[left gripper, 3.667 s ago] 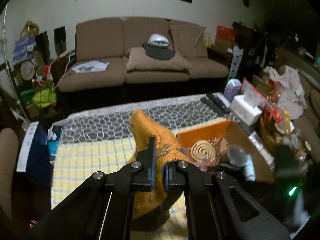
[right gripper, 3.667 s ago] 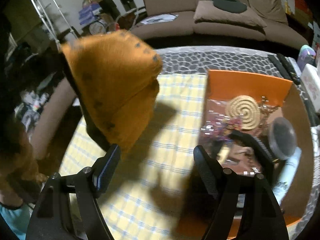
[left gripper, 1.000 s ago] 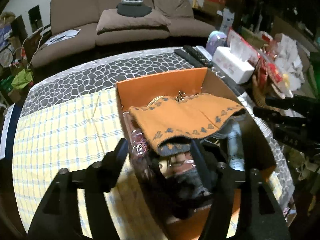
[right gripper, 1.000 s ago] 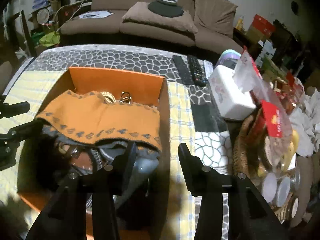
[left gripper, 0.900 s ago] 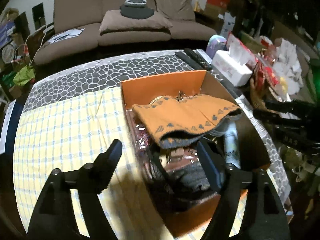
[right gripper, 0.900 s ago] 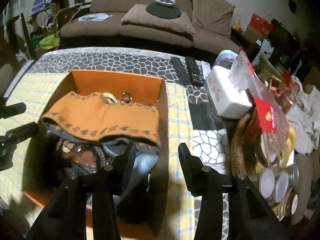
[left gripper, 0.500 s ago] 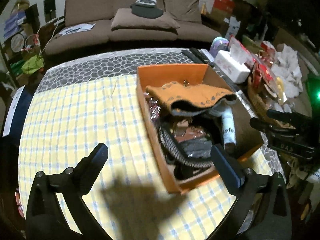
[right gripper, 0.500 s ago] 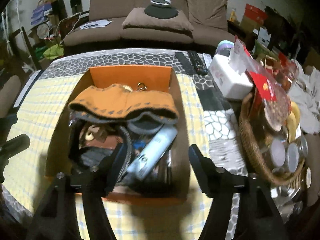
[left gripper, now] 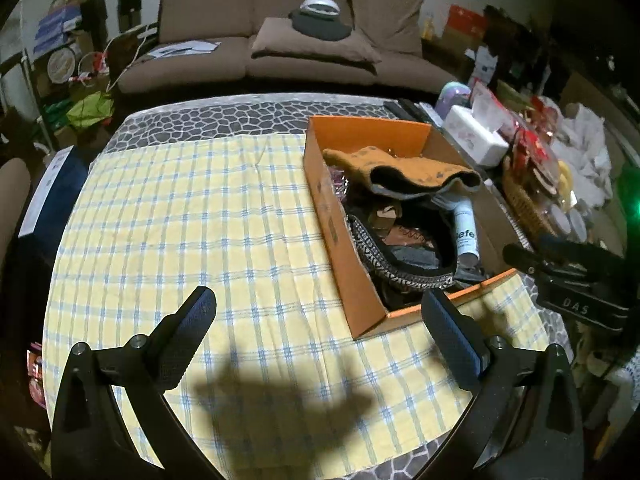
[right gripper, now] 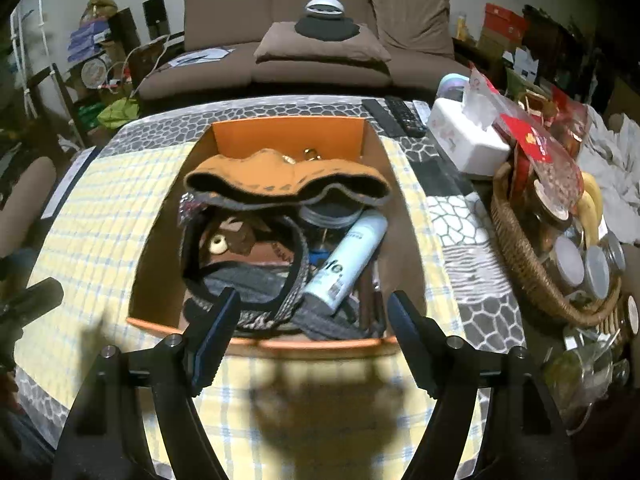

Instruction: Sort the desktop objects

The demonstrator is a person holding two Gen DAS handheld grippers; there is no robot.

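The orange sock [right gripper: 280, 182] hides much of the box [right gripper: 288, 136]; both the left gripper [left gripper: 318, 322] and right gripper [right gripper: 314, 320] gape wide, empty.

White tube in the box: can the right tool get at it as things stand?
Probably yes. The white tube lies exposed in the orange box, just ahead of the open right tool. The orange cloth covers only the far items; the box's near wall means coming in from above.
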